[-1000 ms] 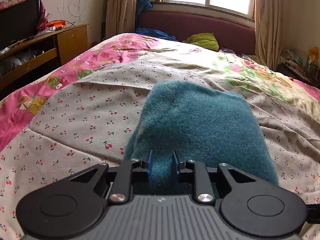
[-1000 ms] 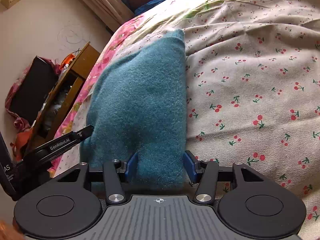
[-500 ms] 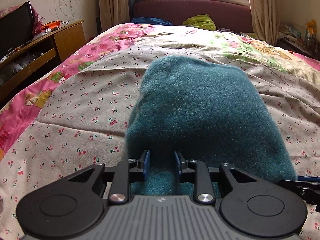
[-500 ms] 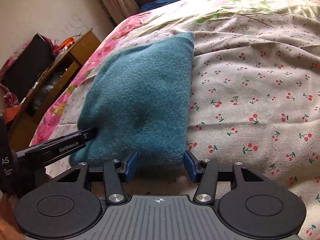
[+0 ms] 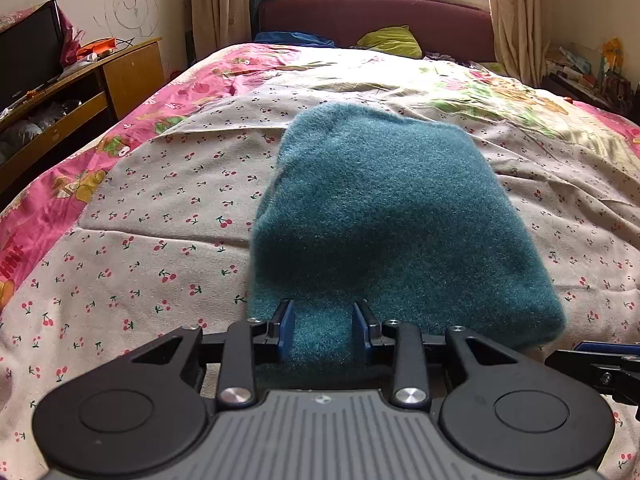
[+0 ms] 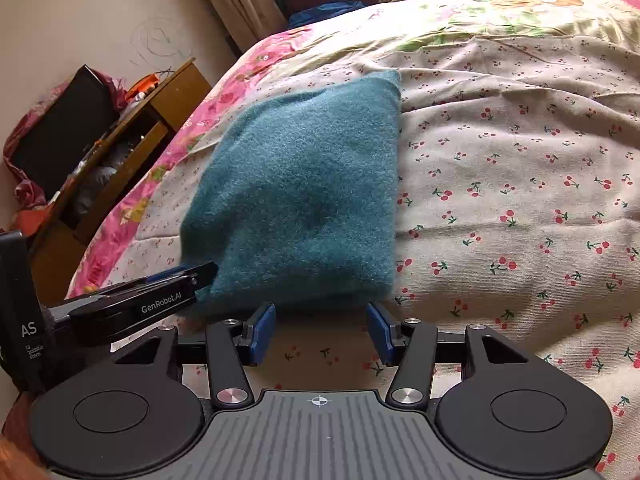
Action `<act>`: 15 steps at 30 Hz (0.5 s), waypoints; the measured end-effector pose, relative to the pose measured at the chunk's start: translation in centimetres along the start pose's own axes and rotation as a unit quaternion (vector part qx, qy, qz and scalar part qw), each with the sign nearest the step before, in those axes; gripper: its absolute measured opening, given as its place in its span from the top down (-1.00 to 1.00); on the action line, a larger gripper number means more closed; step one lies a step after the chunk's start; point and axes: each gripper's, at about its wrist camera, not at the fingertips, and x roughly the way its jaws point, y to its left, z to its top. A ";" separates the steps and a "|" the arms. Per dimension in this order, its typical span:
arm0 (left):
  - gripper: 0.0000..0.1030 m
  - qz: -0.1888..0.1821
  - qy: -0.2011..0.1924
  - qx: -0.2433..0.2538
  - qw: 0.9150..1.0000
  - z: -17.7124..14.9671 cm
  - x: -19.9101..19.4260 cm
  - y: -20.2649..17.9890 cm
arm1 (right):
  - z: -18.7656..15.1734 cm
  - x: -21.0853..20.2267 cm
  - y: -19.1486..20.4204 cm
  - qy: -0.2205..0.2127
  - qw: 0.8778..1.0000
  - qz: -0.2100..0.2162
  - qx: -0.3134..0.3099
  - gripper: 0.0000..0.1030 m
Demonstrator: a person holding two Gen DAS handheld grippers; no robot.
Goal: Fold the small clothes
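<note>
A folded teal fuzzy garment (image 5: 384,216) lies flat on the cherry-print sheet (image 5: 160,248). My left gripper (image 5: 324,326) is at its near edge, on the left side. Its jaws are opening, and the cloth's edge still lies between the blue pads without looking pinched. In the right wrist view the garment (image 6: 308,196) sits just beyond my right gripper (image 6: 320,328), which is open with only bare sheet between its fingers. The left gripper's fingertip (image 6: 200,276) touches the cloth's near left corner there. The right gripper's finger (image 5: 592,356) shows at the right edge of the left wrist view.
The bed carries a pink floral quilt (image 5: 224,80) farther back, with a maroon headboard (image 5: 376,16) and a green pillow (image 5: 392,40) behind it. A wooden TV stand (image 5: 120,68) with a dark screen (image 5: 28,52) stands off the bed's left side. Cluttered shelves (image 5: 580,72) are at the far right.
The left jaws have spread wider around the cloth's edge. The right gripper has drawn back, so the cloth's edge has left its jaws. The garment has settled flatter on the sheet.
</note>
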 end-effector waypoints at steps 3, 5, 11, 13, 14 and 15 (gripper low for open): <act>0.12 -0.001 0.001 0.005 1.000 -0.4 -0.6 -0.1 | -0.2 -0.5 0.3 -0.001 1.000 -0.002 -0.003 0.02; 0.08 -0.002 0.001 0.008 1.000 -0.6 -1.0 -0.2 | -0.4 -0.8 0.5 -0.003 1.000 -0.005 -0.007 0.01; -0.04 -0.021 0.008 -0.002 1.000 -1.4 -2.2 0.0 | -1.0 -1.7 1.3 -0.011 1.000 -0.009 -0.017 0.01; -0.07 -0.026 0.010 -0.004 1.000 -1.7 -2.6 0.0 | -1.1 -2.0 1.6 -0.015 1.000 -0.010 -0.022 0.01; -0.10 -0.027 0.011 -0.004 1.000 -1.9 -2.8 -0.1 | -1.1 -2.2 1.7 -0.017 1.000 -0.011 -0.024 0.02; -0.12 -0.028 0.011 -0.003 1.000 -1.9 -3.0 -0.2 | -1.1 -2.2 1.8 -0.018 0.999 -0.011 -0.024 0.01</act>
